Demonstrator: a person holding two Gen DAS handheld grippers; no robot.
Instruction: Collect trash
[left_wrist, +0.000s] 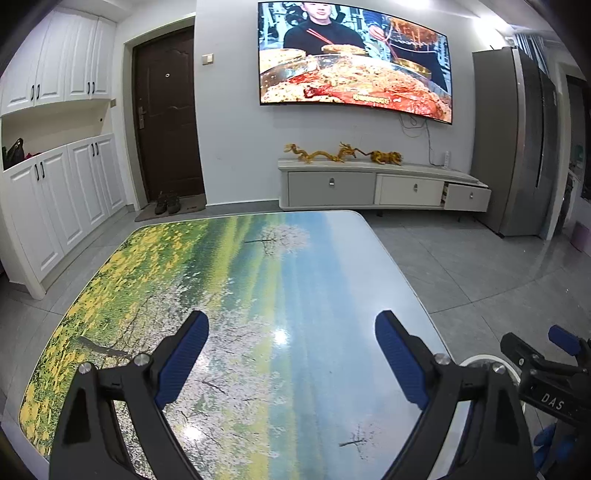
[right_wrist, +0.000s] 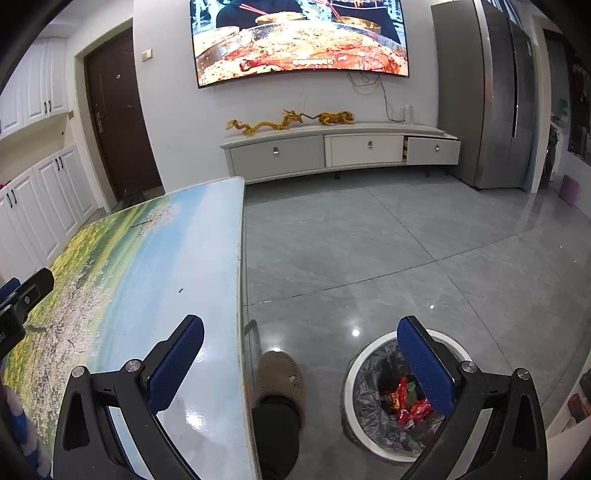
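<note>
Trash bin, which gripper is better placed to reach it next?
Right. The right gripper, open and empty, hangs past the table edge, nearly over the bin with red wrappers inside. The left gripper, also open, sits over the tabletop.

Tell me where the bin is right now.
In the right wrist view the bin stands on the floor low and right of the table, beside a slipper, partly behind the open right gripper.

flowery green-yellow-blue table (left_wrist: 258, 280), white bin (right_wrist: 373, 448) with grey liner, seemingly red wrappers (right_wrist: 408, 404).
</note>
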